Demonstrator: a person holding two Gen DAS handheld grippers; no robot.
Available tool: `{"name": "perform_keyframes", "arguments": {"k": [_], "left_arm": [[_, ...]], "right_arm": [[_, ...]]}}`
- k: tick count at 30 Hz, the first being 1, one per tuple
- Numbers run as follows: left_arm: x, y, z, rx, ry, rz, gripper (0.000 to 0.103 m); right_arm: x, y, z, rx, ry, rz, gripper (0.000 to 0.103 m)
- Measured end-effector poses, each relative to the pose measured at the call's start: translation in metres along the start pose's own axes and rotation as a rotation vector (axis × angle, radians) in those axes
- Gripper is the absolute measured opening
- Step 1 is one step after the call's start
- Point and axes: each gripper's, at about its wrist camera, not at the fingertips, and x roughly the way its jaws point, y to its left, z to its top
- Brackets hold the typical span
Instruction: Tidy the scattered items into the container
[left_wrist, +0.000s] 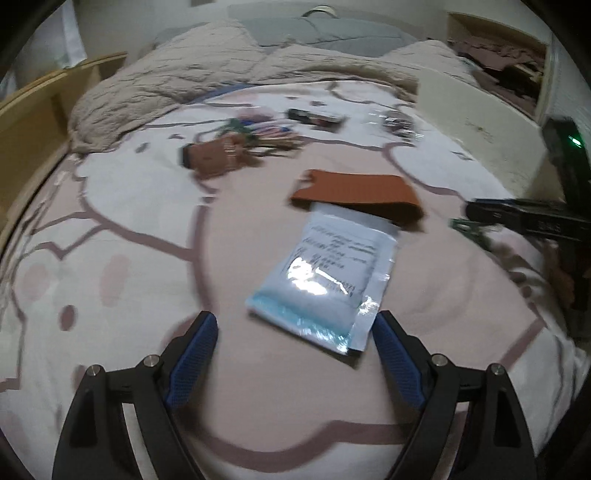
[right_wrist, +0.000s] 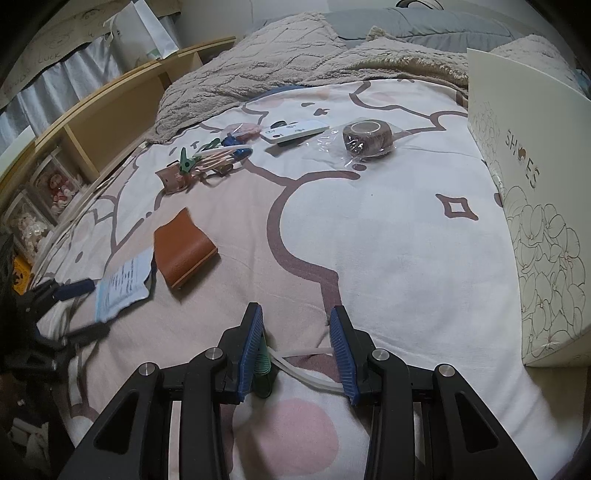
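The left gripper (left_wrist: 293, 325) holds its jaws wide apart, the blue packet (left_wrist: 325, 280) just ahead between them, untouched.

Blue packet (left_wrist: 325, 280) flat beside wallet (left_wrist: 356, 195)

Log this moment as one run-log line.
left gripper: open, nearing blue packet | right gripper: around green clip, grip unclear | shoe box: waiting

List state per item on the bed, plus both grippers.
left gripper: open, nothing held, packet corner between fingers
right gripper: part closed around green clip and white strips; grip unclear
blue packet: flat, top edge under wallet
brown wallet: closed, flat
tape roll: still in clear wrap
white remote: flat
shoe box: side facing us, opening unseen
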Motion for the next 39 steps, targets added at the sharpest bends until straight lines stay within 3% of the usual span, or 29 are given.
{"name": "perform_keyframes", "arguments": {"k": [7,9,11,15,18,22,25,39], "left_arm": [[0.009,0.052,0.005,-0.115,0.004,0.133,0.087],[0.009,0.063,0.004,-0.169,0.001,0.141,0.087],[0.004,0.070,0.001,-0.231,-0.016,0.114,0.087],[-0.008,0.061,-0.004,-0.281,-0.056,-0.022,0.099],[-0.007,0.039,-0.002,-0.238,-0.053,-0.103,0.103],[0.005,0.006,0.005,-0.122,-0.019,-0.077,0.103],[0.016,-0.006,0.012,-0.099,0.006,-0.048,0.103],[0.036,0.015,0.039,-0.125,0.032,0.005,0.103]], "right_arm": [[0.000,0.000,0.000,0.000,0.000,0.001,0.038],[0.000,-0.001,0.000,0.001,0.000,0.001,0.038],[0.000,-0.001,0.000,0.001,0.000,0.001,0.038],[0.000,-0.001,0.000,-0.001,0.000,-0.001,0.038],[0.000,-0.001,0.000,0.000,-0.001,0.000,0.038],[0.000,-0.001,0.000,0.000,-0.001,0.001,0.038],[0.000,-0.001,0.000,0.003,-0.001,0.004,0.038],[-0.002,-0.003,-0.002,0.026,-0.005,0.017,0.039]]}}
